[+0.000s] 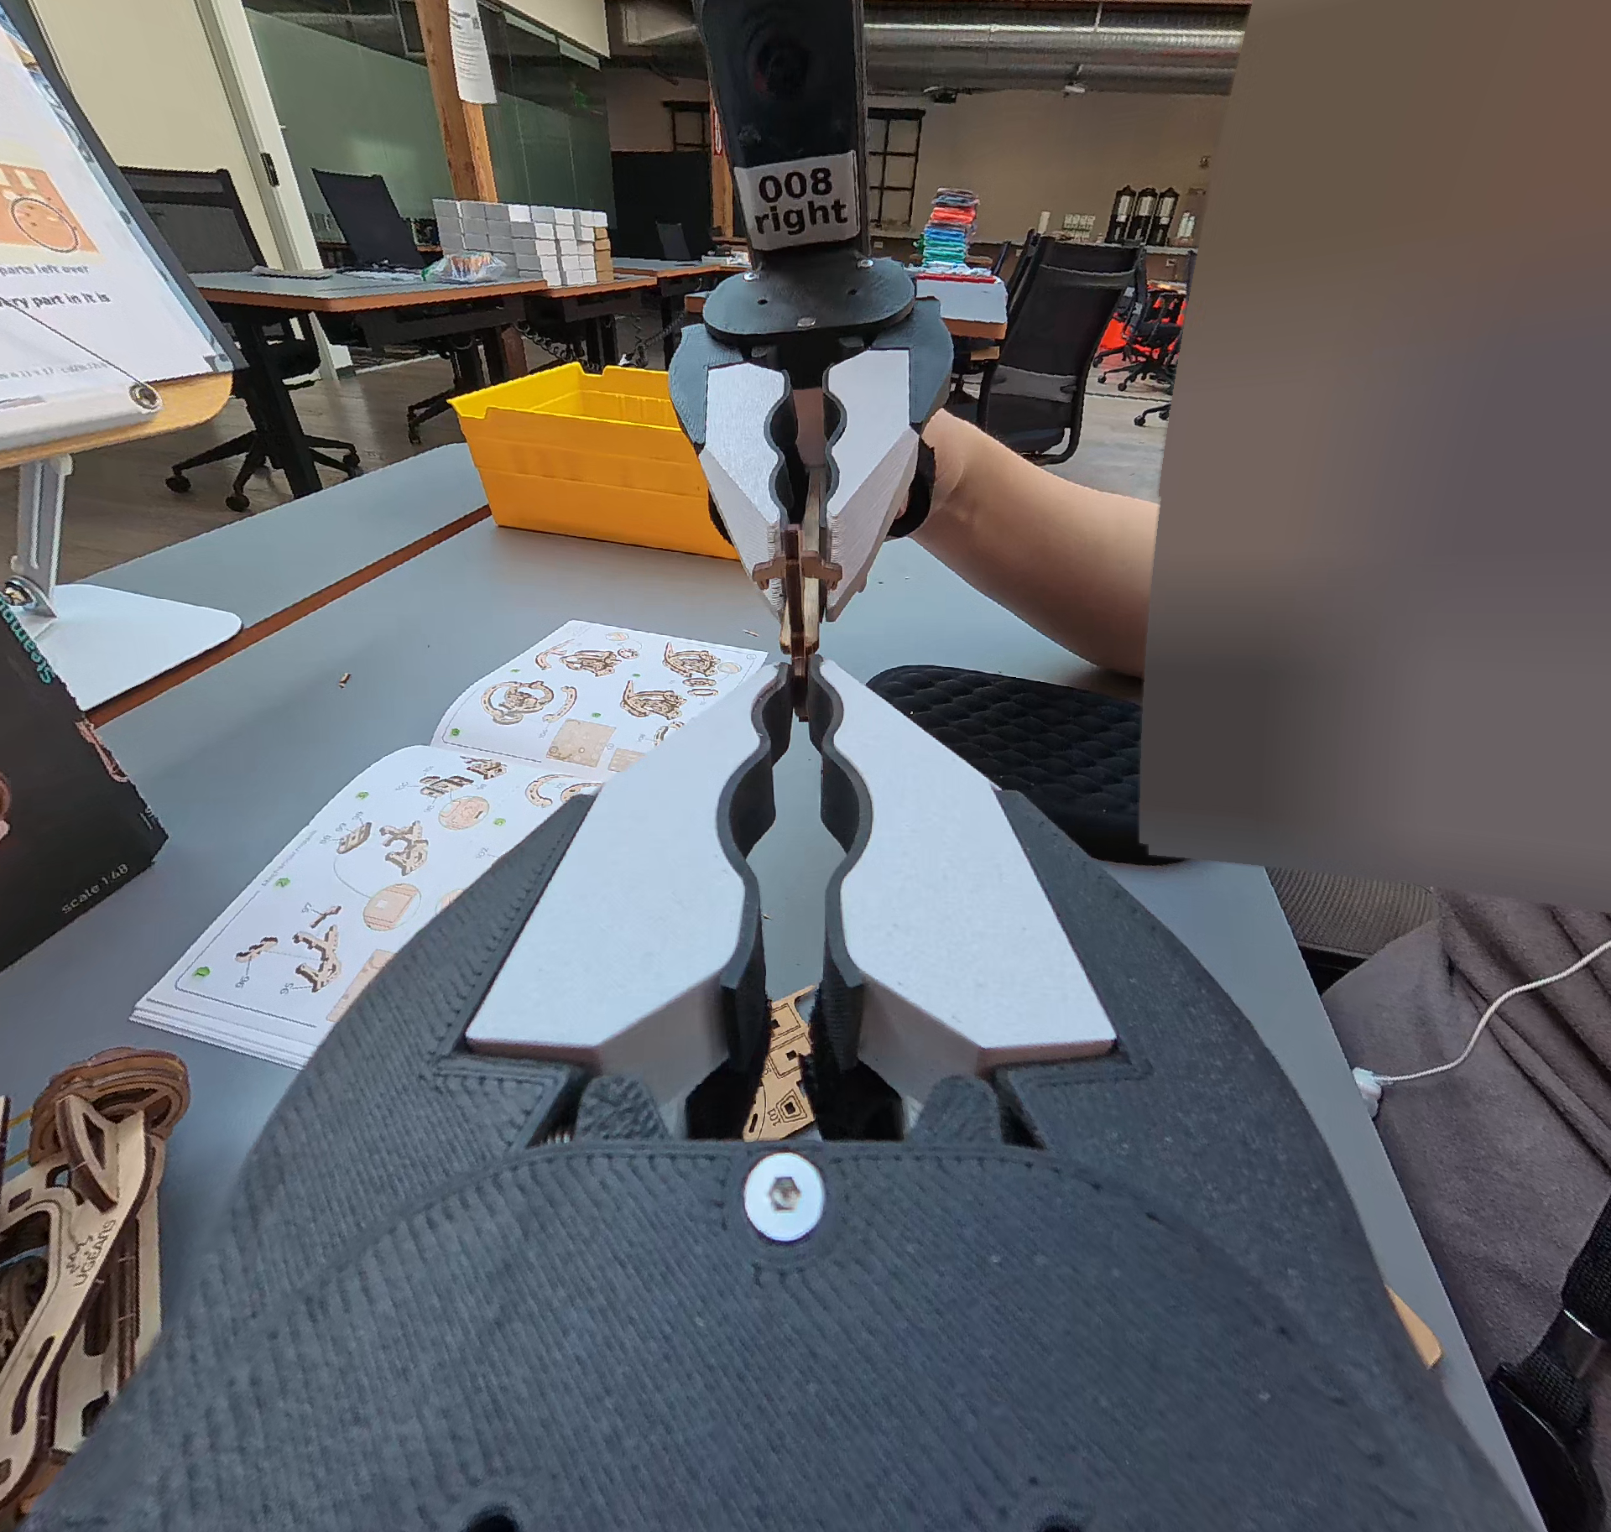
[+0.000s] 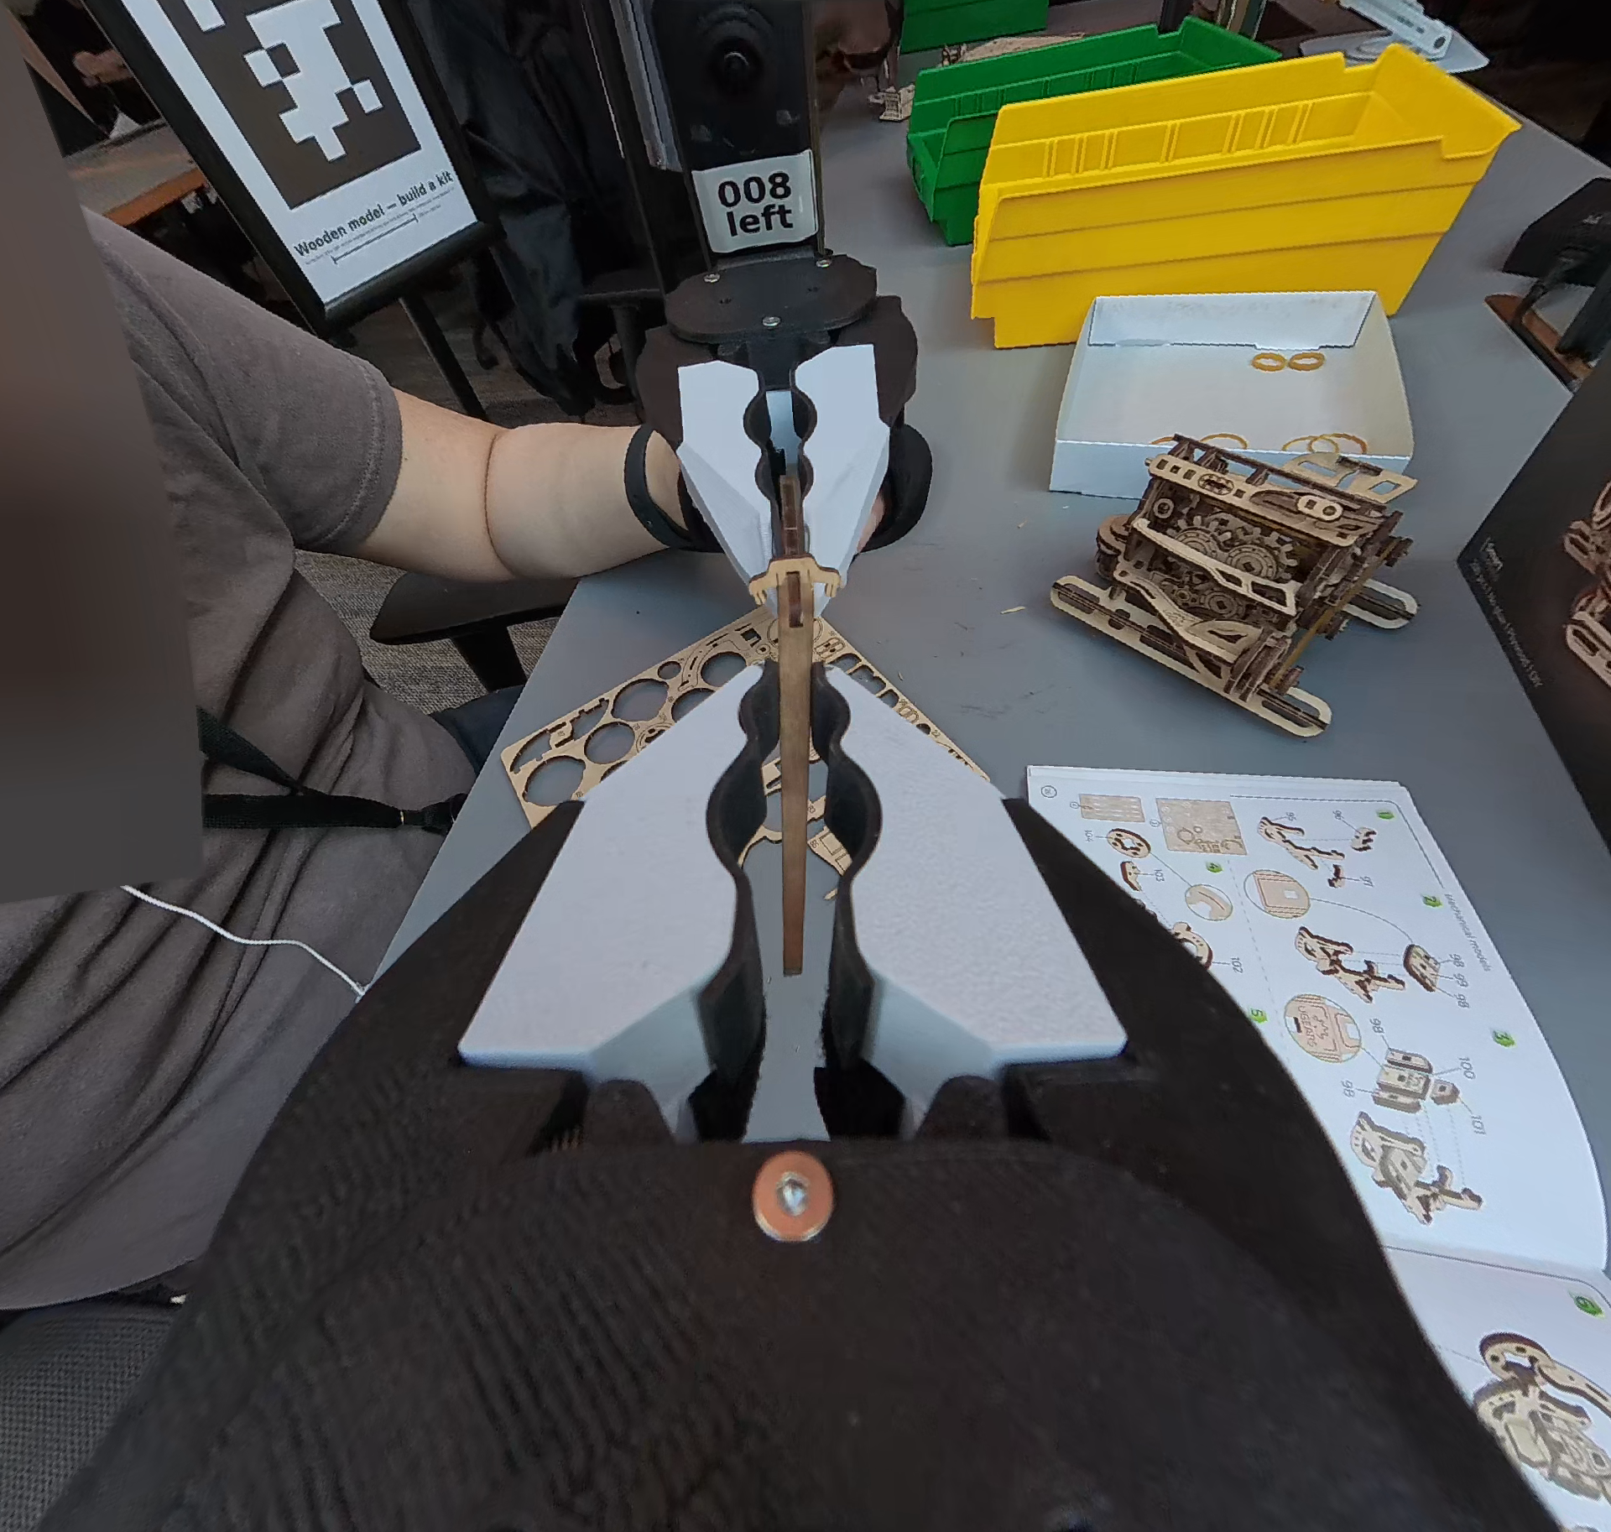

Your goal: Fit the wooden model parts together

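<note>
Two hand-held grippers meet tip to tip above the grey tabletop [image 2: 959,662]. The right gripper [image 2: 791,671] has its jaws closed on a long flat wooden strip [image 2: 791,793], which runs edge-on down the channel between them and projects past the tips. The left gripper [image 1: 800,678] has its jaws closed on a second thin wooden piece [image 2: 790,514], likewise edge-on between the tips. Between the two sets of jaws, a small cross-shaped wooden part [image 2: 793,581] sits slotted over the end of the strip, where the two held pieces meet. Beneath lie a punched-out wooden parts sheet [image 2: 628,732] and an open white instruction booklet [image 2: 1308,967]; a partly built wooden gear model [image 2: 1229,575] stands near a yellow plastic bin [image 2: 1220,200].
</note>
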Motion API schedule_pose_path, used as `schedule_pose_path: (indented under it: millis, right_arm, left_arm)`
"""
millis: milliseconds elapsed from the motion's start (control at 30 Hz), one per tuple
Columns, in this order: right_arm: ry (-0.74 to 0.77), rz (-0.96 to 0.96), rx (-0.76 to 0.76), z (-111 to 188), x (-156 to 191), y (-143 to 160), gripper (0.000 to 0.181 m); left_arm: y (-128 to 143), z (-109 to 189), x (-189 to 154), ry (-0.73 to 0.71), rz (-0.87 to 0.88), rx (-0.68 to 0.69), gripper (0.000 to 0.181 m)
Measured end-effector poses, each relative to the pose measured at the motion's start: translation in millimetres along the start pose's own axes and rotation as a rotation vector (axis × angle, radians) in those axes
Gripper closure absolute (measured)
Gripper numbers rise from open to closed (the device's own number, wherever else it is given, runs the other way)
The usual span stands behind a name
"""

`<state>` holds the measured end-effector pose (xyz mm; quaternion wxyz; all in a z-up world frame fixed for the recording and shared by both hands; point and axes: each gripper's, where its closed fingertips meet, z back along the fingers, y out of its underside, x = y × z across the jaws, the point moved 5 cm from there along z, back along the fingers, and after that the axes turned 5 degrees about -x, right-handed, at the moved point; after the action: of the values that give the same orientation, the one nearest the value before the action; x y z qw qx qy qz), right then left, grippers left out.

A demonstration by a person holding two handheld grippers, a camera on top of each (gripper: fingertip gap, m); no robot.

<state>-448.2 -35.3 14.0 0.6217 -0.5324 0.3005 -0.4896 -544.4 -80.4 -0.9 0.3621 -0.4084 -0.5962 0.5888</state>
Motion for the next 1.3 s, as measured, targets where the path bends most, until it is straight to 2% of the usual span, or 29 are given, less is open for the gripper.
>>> schedule_pose_path:
  millis: [300, 333, 467, 600, 833, 933, 1100, 1300]
  right_arm:
    - [-0.039, -0.062, -0.035, 1, 0, -2, 0.177]
    - [-0.040, -0.081, -0.046, 3, -1, -3, 0.177]
    - [-0.056, -0.188, -0.113, 13, -5, -10, 0.177]
    - [-0.056, -0.261, -0.106, 14, -9, -7, 0.177]
    - [-0.034, -0.263, -0.053, 7, -10, 0, 0.177]
    - [-0.033, -0.257, -0.038, 4, -10, 2, 0.177]
    - [-0.032, -0.258, -0.028, 2, -11, 5, 0.177]
    - [-0.033, -0.254, -0.020, 0, -10, 6, 0.177]
  left_arm:
    - [-4, 1, -2, 0.013, 0.036, -0.030, 0.181]
    - [-6, 3, -2, 0.021, 0.045, -0.038, 0.176]
    - [-16, 12, 3, 0.054, 0.133, -0.106, 0.172]
    - [-17, 16, 13, 0.038, 0.220, -0.136, 0.170]
    - [-9, 9, 12, 0.043, 0.250, -0.107, 0.171]
    - [-5, 7, 12, 0.033, 0.245, -0.082, 0.181]
    - [-2, 5, 13, 0.014, 0.229, -0.057, 0.177]
    - [0, 3, 12, 0.025, 0.225, -0.043, 0.181]
